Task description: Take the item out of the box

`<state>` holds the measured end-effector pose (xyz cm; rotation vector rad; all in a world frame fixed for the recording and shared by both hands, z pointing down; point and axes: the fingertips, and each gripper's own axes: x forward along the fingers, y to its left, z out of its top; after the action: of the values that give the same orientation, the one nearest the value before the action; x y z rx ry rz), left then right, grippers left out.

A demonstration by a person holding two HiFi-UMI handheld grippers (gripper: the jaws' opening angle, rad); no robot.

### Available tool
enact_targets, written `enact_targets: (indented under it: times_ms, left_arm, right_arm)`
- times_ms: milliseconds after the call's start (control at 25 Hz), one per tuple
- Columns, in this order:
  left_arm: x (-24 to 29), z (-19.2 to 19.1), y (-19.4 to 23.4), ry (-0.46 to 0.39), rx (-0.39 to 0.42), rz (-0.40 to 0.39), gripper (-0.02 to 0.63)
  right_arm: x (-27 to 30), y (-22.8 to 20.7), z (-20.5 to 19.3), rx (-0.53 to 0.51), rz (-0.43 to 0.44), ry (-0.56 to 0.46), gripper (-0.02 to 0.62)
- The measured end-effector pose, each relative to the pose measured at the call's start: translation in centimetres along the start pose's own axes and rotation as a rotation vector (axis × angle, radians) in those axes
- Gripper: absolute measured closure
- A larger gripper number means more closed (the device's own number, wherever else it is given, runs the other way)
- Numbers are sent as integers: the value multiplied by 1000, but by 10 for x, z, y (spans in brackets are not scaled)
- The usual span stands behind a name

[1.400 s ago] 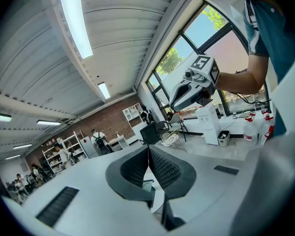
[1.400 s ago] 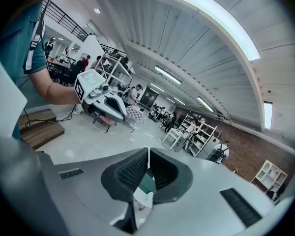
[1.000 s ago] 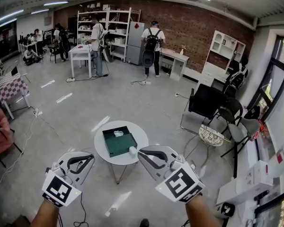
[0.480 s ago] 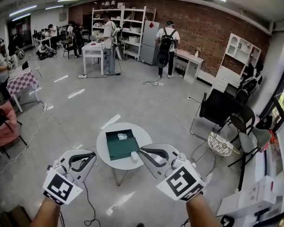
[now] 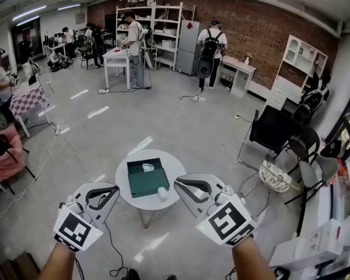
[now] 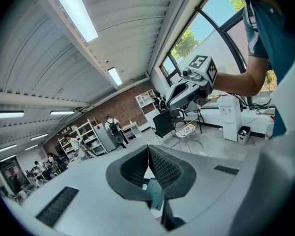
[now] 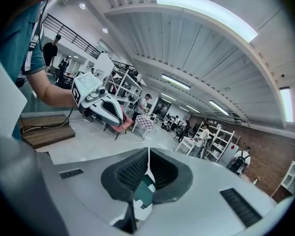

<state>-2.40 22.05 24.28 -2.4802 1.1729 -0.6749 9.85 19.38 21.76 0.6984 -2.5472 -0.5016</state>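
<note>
A dark green open box [image 5: 146,179] lies on a small round white table [image 5: 128,196]. A small white item [image 5: 147,167] rests inside the box near its far edge. Another small white item [image 5: 162,192] sits on the table by the box's near right corner. My left gripper [image 5: 112,189] hovers at the table's near left, shut and empty. My right gripper [image 5: 178,184] hovers at the near right, close to the loose white item, shut and empty. The box [image 6: 155,193] shows through the left gripper [image 6: 148,147] and, as the box [image 7: 146,191], through the right gripper [image 7: 148,152].
A black chair [image 5: 273,130] and a wicker basket [image 5: 275,177] stand to the right of the table. White cartons [image 5: 315,238] sit at the near right. A pink seat [image 5: 3,156] is at the left. Cables [image 5: 114,255] trail on the floor. People stand at the far shelves.
The head view has swung a little, so the room has shifted in the picture. Both grippers stay shut in front of the table at about the same places.
</note>
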Motion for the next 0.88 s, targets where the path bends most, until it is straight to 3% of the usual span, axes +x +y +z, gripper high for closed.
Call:
enact_targets:
  times_ms: [320, 880]
  left_arm:
    - [72, -12, 29, -56, -1, -88, 586]
    - [147, -67, 135, -115, 15, -241, 586]
  right_arm:
    - [22, -46, -40, 53, -80, 78, 555]
    - [132, -101, -41, 121, -194, 164, 555]
